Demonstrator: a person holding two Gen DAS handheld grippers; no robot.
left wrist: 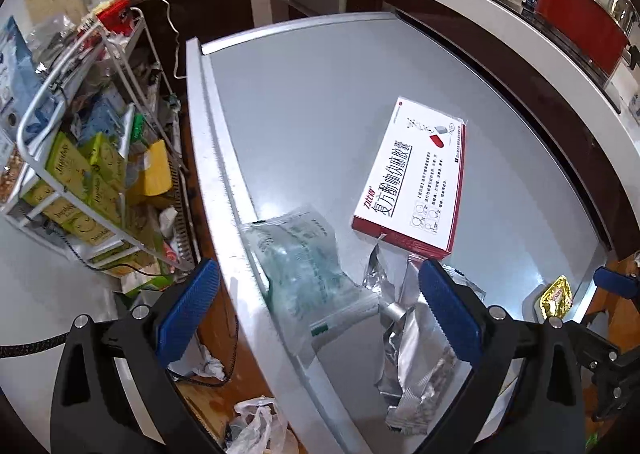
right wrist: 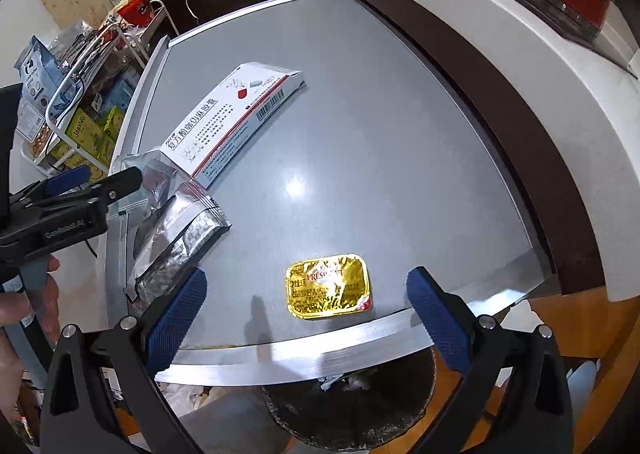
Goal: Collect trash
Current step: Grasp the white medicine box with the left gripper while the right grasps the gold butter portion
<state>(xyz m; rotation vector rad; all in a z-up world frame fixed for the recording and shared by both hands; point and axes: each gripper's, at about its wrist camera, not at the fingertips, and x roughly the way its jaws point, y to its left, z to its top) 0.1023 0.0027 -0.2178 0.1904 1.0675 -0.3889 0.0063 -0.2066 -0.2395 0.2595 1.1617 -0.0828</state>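
Two hand-held grippers hang over a small grey bench (right wrist: 360, 102) edged in aluminium, set against a white kitchen counter (left wrist: 460, 2), with four pieces of trash lying on its top.

The left hand-held gripper (left wrist: 316, 310) points steeply down with its blue-padded jaws spread wide and nothing pinched. Between its pads lie a clear plastic bag (left wrist: 304, 274) with green print, which overhangs the bench's left rim, and a crumpled silver foil wrapper (left wrist: 412, 366) that overlaps the bag's right side.

Landmark of the scene is a white and red medicine box (left wrist: 416, 178), flat on the bench near its middle. The foil wrapper touches the box's near corner. The clear bag sits just left of that corner.

The right hand-held gripper (right wrist: 308, 318) is also spread wide and grips nothing. Between its blue pads, apart from both, rests a gold foil butter portion (right wrist: 328, 286) marked PRESIDENT, near the bench's front rim and well apart from the medicine box.

In the right wrist view a person's hand (right wrist: 24, 294) shows at the left edge, wrapped around the left tool's grey handle.

Below the front rim stands a round bin (right wrist: 352, 410) lined with a dark bag. Left of the bench, beyond the medicine box, a white wire trolley (left wrist: 80, 158) holds green boxes and packets.
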